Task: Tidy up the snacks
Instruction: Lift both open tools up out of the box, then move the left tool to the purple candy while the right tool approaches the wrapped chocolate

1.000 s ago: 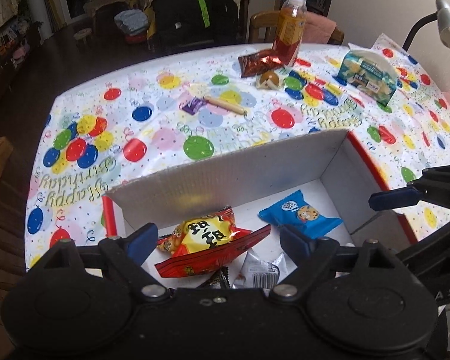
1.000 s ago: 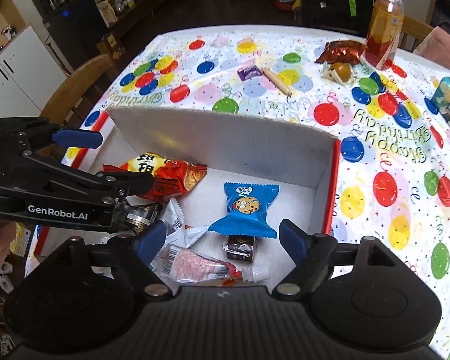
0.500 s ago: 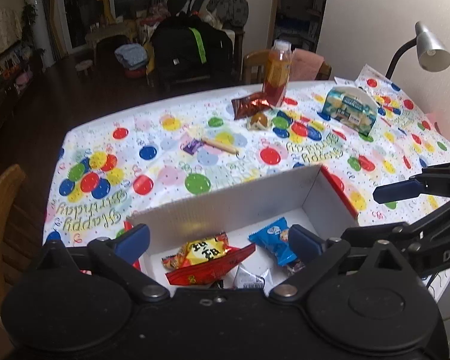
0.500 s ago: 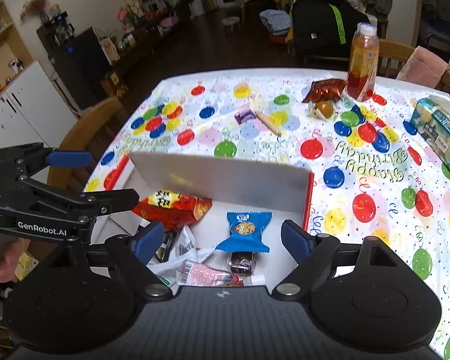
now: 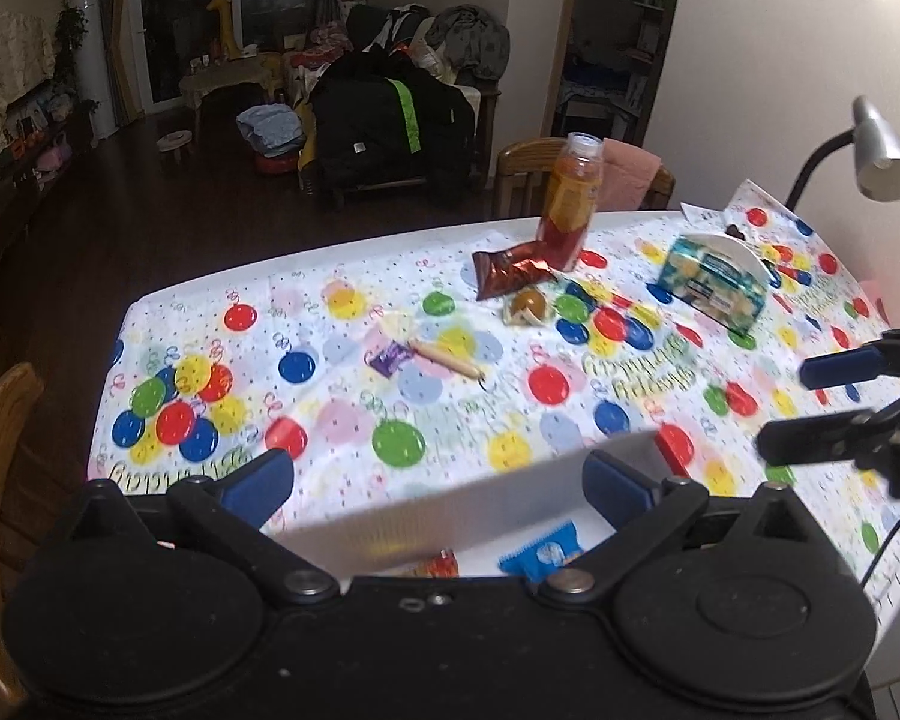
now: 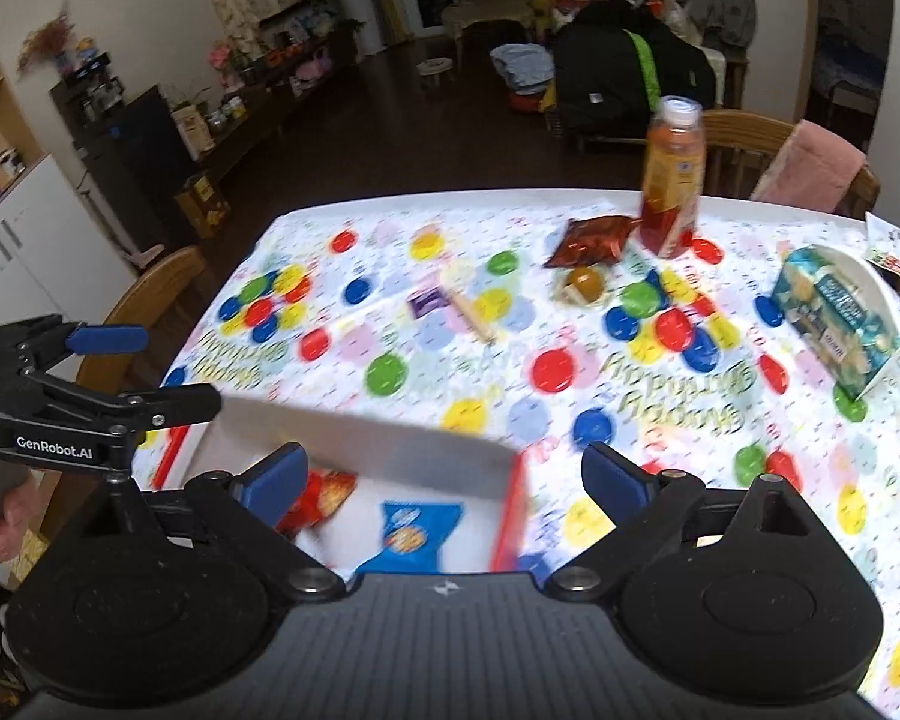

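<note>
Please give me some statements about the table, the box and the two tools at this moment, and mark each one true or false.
1. The bottle stands upright on the table. True.
2. The blue cookie packet lies inside the box. True.
3. The left tool is shut on a snack. False: it is open and holds nothing.
4. The purple candy lies in the box. False: it lies on the table, beside a wooden stick.
5. The right tool is open. True.

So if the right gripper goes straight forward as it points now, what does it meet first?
Probably the bare balloon tablecloth just past the white box; depth is unclear. The right gripper is open and empty.
</note>
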Demonstrator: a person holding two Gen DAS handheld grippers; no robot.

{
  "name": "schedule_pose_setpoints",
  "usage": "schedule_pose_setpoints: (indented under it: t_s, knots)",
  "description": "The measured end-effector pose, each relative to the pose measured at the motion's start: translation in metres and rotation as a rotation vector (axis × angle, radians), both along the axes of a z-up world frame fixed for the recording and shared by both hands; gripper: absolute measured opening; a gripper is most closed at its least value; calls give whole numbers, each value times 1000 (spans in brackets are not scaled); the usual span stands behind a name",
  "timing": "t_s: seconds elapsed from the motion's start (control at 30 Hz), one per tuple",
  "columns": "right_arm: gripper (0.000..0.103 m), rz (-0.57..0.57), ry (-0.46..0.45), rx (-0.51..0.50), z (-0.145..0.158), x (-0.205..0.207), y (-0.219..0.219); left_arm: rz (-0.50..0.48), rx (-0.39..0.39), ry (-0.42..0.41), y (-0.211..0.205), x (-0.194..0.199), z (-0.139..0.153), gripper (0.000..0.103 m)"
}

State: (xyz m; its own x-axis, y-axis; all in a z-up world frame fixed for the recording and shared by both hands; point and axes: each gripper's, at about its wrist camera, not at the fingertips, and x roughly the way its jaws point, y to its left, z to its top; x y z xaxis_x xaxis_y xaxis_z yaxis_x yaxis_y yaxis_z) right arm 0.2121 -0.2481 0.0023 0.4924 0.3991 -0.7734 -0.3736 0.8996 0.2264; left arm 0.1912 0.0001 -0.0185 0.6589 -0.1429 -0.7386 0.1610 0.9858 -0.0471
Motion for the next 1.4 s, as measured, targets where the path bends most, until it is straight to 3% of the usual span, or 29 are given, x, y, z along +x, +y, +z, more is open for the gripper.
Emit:
schedule_pose_setpoints:
  t_s: [0.37,0.63,0.9,1.17,1.4]
  knots:
    - [98,-68,57,-3,-13,102,-34,43,52,35,1,89,-17,102]
    - [98,-97,141,13,-47,181,-43,59,103,32,0,149,-40,102]
    - [98,-102,197,10,-89,239,-37,28,104,83,3,188,-77,99]
    - [93,-84,266,29,-130,279,-21,-85,183,144,-10,209,-117,87]
    - [84,-91,313,41,-159,303,-6,-133,142,207,-12,228,-142,78]
